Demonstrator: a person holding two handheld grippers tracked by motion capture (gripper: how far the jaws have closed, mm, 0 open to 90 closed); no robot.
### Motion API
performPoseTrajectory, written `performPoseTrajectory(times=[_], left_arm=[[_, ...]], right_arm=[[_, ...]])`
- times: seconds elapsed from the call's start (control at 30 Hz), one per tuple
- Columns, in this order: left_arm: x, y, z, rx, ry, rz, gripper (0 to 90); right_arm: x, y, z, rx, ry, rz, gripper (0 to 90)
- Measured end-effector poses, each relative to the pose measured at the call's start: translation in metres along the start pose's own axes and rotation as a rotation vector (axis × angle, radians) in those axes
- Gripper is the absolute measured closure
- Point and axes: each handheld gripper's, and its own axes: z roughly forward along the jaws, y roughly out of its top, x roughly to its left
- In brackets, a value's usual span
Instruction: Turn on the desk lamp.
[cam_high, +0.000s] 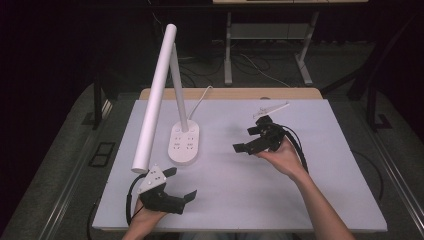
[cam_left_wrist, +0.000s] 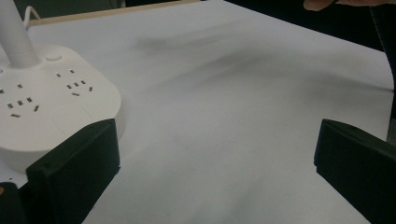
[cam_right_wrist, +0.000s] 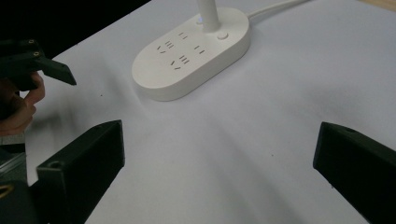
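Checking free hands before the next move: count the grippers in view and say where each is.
2. The left gripper is at the table's near-left edge, just in front of the lamp base. The right gripper is raised right of centre. Both are open and empty.

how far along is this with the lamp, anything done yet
Nothing looks done yet: the desk lamp stands on the table with its base untouched. In hand: the left gripper and right gripper are open and empty, either side of the base. Reaching and handling the lamp is all still ahead.
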Motion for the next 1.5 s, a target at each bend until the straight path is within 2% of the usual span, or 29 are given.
performPoseTrajectory(times=[0.47, 1.07, 1.37, 1.5], left_arm=[[0.001, 0.0, -0.002, -0.008, 0.0, -0.003, 0.0], [0.001, 0.0, -0.002, -0.009, -0.004, -0.003, 0.0], [0.001, 0.0, -0.001, -0.006, -0.012, -0.003, 0.0], [0.002, -0.001, -0.002, -0.006, -0.011, -0.006, 0.0]], right_arm=[[-0.005, 0.018, 0.019, 0.003, 0.026, 0.029, 1.6], [-0.011, 0.048, 0.056, 0.004, 0.05, 0.051, 1.6], [-0.011, 0.066, 0.072, -0.007, 0.066, 0.049, 1.7], [-0.011, 0.074, 0.079, -0.015, 0.08, 0.043, 4.5]])
